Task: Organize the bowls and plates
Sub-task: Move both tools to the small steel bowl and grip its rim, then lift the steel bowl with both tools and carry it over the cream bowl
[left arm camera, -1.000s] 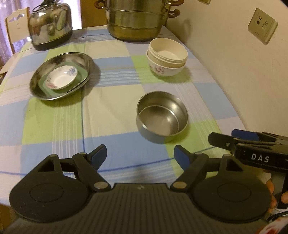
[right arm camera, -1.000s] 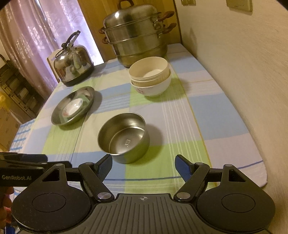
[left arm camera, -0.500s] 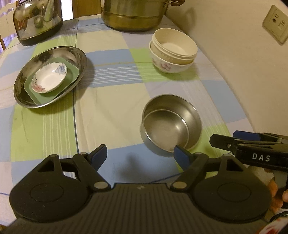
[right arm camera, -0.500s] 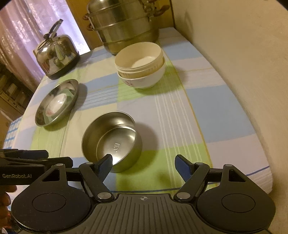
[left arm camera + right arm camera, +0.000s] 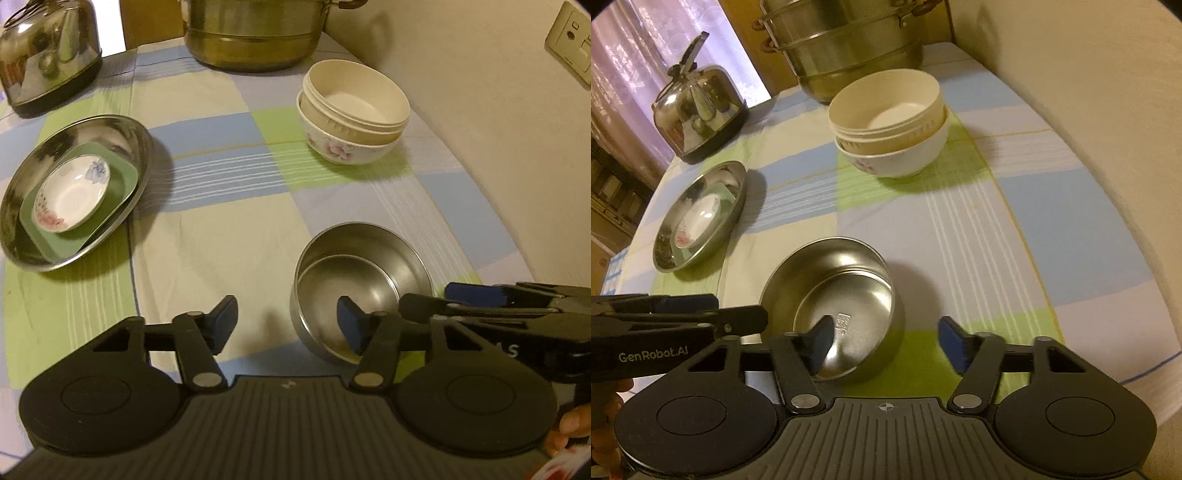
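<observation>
A steel bowl (image 5: 369, 266) (image 5: 842, 273) stands empty on the checked tablecloth. My left gripper (image 5: 287, 319) straddles the bowl's left wall, right finger inside and left finger outside. Its jaws are closing, the pads still clear of the metal. My right gripper (image 5: 886, 339) straddles the bowl's right wall with its left finger inside. Its jaws are closing too, without touching. Farther back, a cream bowl (image 5: 354, 96) (image 5: 886, 107) sits nested in a floral white bowl (image 5: 343, 151). A steel plate (image 5: 144, 147) (image 5: 740, 184) at the left holds a green square plate (image 5: 122, 177) and a floral saucer (image 5: 74, 199).
A shiny kettle (image 5: 48, 55) (image 5: 698, 110) and a large steamer pot (image 5: 255, 33) (image 5: 849, 44) stand along the table's far end. A wall with a socket (image 5: 570, 40) runs close along the right. The cloth's edge drops off at the near right.
Both grippers have come forward and down onto the steel bowl. Their jaws have narrowed, and one finger of each now reaches inside the bowl.
</observation>
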`<state>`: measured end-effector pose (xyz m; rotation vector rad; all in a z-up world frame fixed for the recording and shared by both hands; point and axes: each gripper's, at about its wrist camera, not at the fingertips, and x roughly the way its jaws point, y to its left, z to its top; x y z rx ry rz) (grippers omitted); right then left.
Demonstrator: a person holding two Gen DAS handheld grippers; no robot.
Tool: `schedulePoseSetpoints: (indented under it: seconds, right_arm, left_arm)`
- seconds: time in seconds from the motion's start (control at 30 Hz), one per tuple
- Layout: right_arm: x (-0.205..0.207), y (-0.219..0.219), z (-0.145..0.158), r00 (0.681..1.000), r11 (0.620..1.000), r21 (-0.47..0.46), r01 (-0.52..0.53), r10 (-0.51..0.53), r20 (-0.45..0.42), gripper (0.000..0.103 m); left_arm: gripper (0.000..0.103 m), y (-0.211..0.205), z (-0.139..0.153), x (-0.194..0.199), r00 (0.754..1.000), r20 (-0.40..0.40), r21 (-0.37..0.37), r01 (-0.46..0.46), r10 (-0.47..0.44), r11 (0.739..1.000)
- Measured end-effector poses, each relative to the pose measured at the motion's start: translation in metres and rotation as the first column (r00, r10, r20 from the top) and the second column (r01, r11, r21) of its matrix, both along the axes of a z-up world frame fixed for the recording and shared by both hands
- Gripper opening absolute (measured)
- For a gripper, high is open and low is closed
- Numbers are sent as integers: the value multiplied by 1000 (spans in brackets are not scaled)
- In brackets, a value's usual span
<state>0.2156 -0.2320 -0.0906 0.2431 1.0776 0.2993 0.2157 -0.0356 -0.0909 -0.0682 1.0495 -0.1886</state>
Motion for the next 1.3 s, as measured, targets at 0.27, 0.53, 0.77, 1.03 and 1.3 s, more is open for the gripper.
schedulePoseSetpoints:
  seconds: [0.27, 0.53, 0.77, 1.03, 1.3]
  right_arm:
    - [10, 6, -11, 1000, 1000, -13, 18, -18, -11, 38]
    - [11, 2, -13, 999, 999, 11, 47, -47, -22, 15]
    - [9, 1, -12, 999, 999, 13, 44, -44, -21, 10]
    - [8, -3, -3, 999, 1000, 11, 28, -27, -18, 10]
    - [15, -6, 31, 1000, 1000, 13, 8, -8, 15, 10]
  left_arm:
    - [32, -3, -13, 13, 999, -18, -10, 33, -34, 999]
    - [14, -1, -19, 16, 999, -32, -27, 36, -37, 999]
    - [5, -4, -18, 17, 998, -34, -41, 43, -45, 998]
    - [5, -6, -4, 13, 999, -14, -49, 46, -47, 998]
    - [6, -6, 33, 14, 997, 49, -53, 54, -51, 997]
